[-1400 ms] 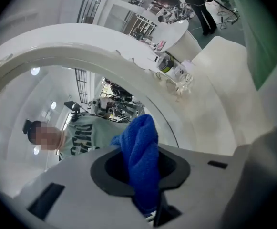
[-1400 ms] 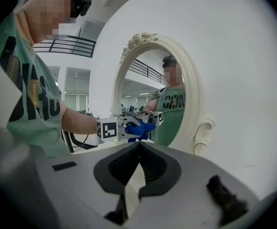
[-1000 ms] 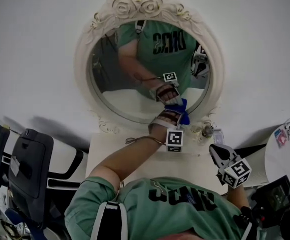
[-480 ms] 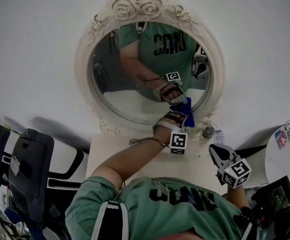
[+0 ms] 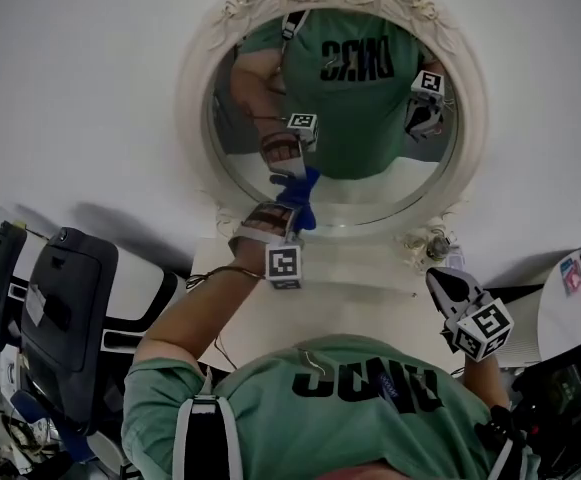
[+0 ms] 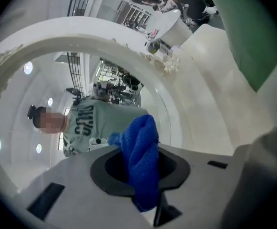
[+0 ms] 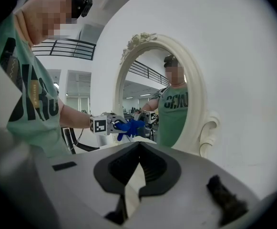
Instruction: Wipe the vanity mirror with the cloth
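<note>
The blue cloth [image 5: 305,201] is pressed against the lower left of the vanity mirror [image 5: 375,190] glass, gripped in the closed left tongs [image 5: 282,218]. The mirror stands at the far edge of the table [image 5: 360,280]. The right tongs [image 5: 446,288] are closed and empty, held near right, well apart from the glass.

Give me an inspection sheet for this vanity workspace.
Surface: white vanity top, mostly bare.
Job's things: oval mirror in a rose-carved frame; blue cloth against its lower glass.
Clutter: small items at the frame's foot, too small to identify.
Grippers: left gripper shut on the cloth; right gripper shut, empty, held low, off the mirror.
Cables: thin cord at the left wrist.
Surroundings: white wall; black chair at left.
</note>
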Demonstrator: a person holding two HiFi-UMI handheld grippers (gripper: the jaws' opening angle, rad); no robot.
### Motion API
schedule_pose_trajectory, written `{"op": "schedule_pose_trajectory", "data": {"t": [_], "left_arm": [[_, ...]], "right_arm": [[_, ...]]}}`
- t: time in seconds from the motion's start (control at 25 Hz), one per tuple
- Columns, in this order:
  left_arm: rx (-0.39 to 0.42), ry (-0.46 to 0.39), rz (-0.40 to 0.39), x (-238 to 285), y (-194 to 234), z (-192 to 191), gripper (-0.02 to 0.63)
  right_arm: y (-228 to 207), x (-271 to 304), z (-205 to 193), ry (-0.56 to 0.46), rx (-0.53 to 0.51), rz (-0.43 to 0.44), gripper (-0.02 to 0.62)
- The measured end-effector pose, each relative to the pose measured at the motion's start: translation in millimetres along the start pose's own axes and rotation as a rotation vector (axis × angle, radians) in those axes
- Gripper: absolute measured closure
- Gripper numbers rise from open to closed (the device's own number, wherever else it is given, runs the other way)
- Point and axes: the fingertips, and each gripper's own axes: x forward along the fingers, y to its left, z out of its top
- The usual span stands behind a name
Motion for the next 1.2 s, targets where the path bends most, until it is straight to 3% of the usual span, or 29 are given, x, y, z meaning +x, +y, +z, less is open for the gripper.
{"op": "schedule_pose_trajectory", "data": {"t": [0.12,0.2,0.52,0.64,0.8,0.92,1.2], "left_arm": [[-0.026,0.114,-0.008,-8,1,-61,0.512],[-0.051,0.145,-0.023,-10,1,-82,0.512],[-0.084,0.168,-0.032,1,2,-84,0.512],[-0.146,0.159,-0.087,5,-8,-83,0.512],[-0.189,0.114,-0.188,33,-34,-61,0.514],[-0.280,0.105,-0.283,54,-70,-35,0.514],[-0.392,-0.046,-0.465,99,-107,82,0.512]], "right_arm": [[8,7,9,0.011,-0.010,0.008,0.583],[11,10,11,0.017,-0.013,0.015,0.583],[18,15,18,0.029,-0.039,0.016,0.583],[17,17,13,0.032,-0.043,0.021,0.583],[17,13,10,0.022,-0.033,0.000,0.583],[7,10,9,0.031,-0.042,0.015,0.583],[-8,-4,-9,0.045,0.023,-0.059,0.583]]}}
